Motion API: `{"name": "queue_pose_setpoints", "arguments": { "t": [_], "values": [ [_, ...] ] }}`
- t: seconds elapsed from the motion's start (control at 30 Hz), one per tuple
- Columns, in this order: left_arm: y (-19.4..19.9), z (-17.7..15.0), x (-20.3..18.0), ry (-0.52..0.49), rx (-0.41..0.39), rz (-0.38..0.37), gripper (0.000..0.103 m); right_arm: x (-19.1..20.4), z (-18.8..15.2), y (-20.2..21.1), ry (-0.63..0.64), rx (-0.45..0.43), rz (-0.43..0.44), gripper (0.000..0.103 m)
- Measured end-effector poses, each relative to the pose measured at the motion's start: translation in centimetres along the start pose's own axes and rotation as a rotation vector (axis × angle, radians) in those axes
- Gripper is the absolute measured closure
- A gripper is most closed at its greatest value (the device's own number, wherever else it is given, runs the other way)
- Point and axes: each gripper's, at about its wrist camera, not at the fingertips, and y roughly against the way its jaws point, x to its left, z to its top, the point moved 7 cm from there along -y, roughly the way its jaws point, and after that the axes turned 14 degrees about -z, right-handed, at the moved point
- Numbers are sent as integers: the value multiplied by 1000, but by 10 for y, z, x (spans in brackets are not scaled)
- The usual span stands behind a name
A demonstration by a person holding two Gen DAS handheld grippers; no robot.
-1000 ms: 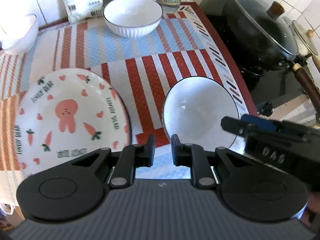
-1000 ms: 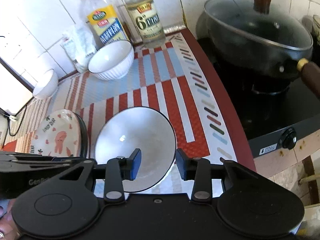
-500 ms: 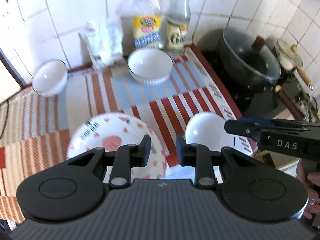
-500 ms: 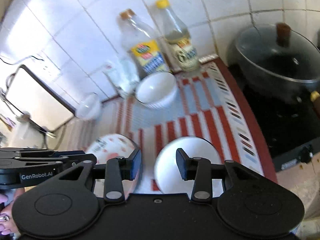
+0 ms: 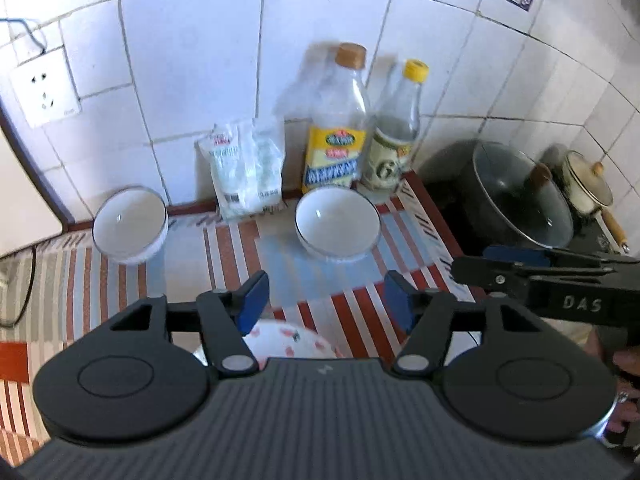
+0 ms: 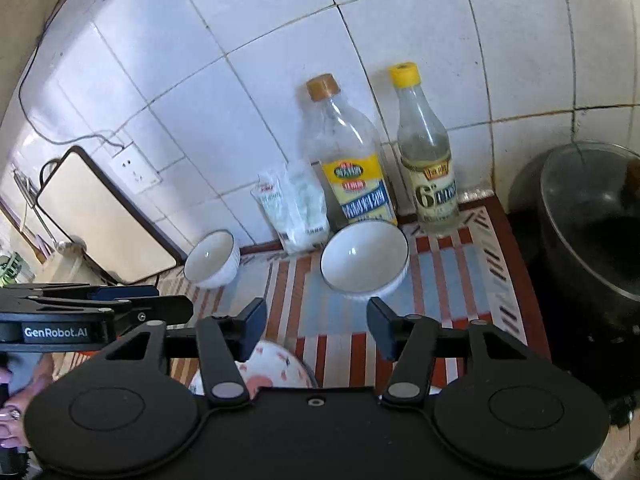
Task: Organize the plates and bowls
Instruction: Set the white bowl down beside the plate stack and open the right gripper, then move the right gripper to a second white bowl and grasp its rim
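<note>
A white bowl [image 5: 337, 222] stands on the striped mat in front of two bottles; it also shows in the right wrist view [image 6: 365, 254]. A second white bowl [image 5: 130, 224] stands at the back left, also in the right wrist view [image 6: 213, 256]. The rabbit-print plate [image 5: 288, 340] lies near, mostly hidden under my left gripper [image 5: 326, 302], which is open and empty. The plate [image 6: 274, 368] also shows below my right gripper [image 6: 318, 328], open and empty. A third bowl shows only as a white sliver [image 5: 466, 342].
Two bottles [image 5: 338, 128] [image 5: 394, 136] and a white packet [image 5: 246, 168] stand against the tiled wall. A lidded black pot [image 5: 520, 200] sits on the stove at right, a small cream pot [image 5: 586, 188] behind it. A wall socket [image 5: 44, 88] is at left.
Both grippers have risen and tilted up toward the wall, and both have opened wider. The plate and near bowl have slid almost out of view beneath them.
</note>
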Motion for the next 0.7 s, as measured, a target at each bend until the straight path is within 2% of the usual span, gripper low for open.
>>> {"name": "queue_pose_setpoints", "arguments": {
  "t": [0.2,0.27,0.33,0.53,0.63,0.7],
  "values": [
    [-33,15,17,-19,-1,91,25,-17,25,-42,-23,32,-12,36],
    [-47,17,22,-29,7,112,25,-21,29,-59,-38,49,-13,36],
    [-60,19,28,-10,7,106,25,-25,31,-75,-49,74,-12,36],
    [-111,24,53,112,-15,24,25,-35,32,-125,-62,162,-28,36],
    [-138,21,73,189,-3,21,25,-42,30,-147,-67,194,-40,36],
    [-151,21,83,204,-4,40,26,-46,28,-161,-67,216,-52,36]
  ]
}}
